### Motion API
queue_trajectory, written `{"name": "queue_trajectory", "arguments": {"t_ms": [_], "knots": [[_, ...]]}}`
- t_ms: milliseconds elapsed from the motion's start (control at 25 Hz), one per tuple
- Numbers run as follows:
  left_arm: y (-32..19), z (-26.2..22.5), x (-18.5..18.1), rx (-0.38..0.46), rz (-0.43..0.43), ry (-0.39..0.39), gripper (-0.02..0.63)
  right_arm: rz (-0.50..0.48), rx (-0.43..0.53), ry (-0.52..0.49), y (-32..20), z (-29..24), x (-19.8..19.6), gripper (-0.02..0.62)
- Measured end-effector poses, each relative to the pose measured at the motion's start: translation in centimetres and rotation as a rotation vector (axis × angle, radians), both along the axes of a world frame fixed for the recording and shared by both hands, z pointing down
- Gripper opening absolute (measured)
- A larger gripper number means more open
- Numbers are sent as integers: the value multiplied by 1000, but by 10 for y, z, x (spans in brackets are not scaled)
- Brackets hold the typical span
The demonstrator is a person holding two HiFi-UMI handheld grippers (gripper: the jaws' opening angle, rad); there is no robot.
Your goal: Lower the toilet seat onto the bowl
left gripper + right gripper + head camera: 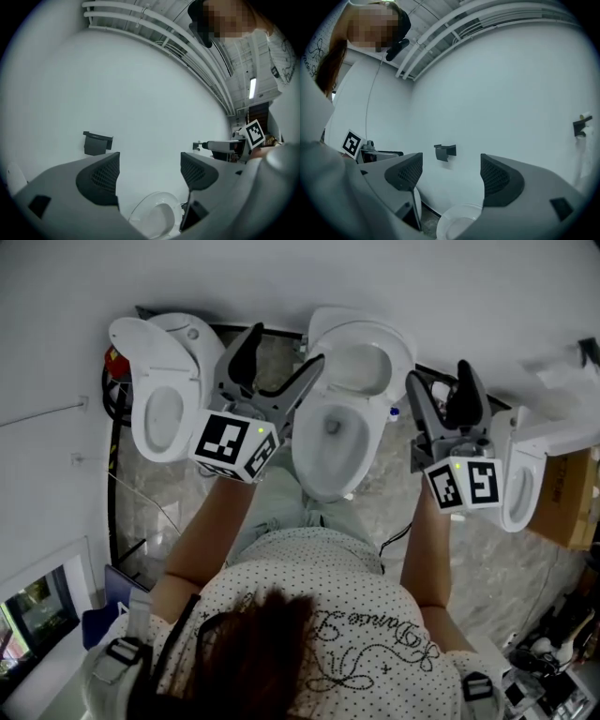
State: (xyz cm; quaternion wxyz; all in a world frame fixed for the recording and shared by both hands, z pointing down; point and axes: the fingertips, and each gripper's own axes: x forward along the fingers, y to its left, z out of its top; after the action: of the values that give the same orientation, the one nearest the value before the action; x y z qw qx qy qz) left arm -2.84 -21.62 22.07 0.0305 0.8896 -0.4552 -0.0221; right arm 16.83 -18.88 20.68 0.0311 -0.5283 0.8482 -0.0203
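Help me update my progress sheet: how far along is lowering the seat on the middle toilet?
Done: nothing yet; the seat stands raised behind the bowl. In hand: the left gripper and right gripper hover above the toilets, jaws apart with nothing between them. Remaining: take hold of the seat and swing it down onto the bowl.

three toilets, two grippers, one person
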Motion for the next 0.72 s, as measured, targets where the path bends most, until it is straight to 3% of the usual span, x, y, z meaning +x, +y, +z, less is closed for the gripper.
{"name": "queue_trajectory", "arguments": {"t_ms": [320, 720], "knots": [[-74, 19, -3, -33, 99, -11, 390, 82, -53, -13, -64, 20, -9, 388], [-122, 48, -13, -95, 118, -13, 390, 132, -114, -32, -111, 49, -10, 354]]}}
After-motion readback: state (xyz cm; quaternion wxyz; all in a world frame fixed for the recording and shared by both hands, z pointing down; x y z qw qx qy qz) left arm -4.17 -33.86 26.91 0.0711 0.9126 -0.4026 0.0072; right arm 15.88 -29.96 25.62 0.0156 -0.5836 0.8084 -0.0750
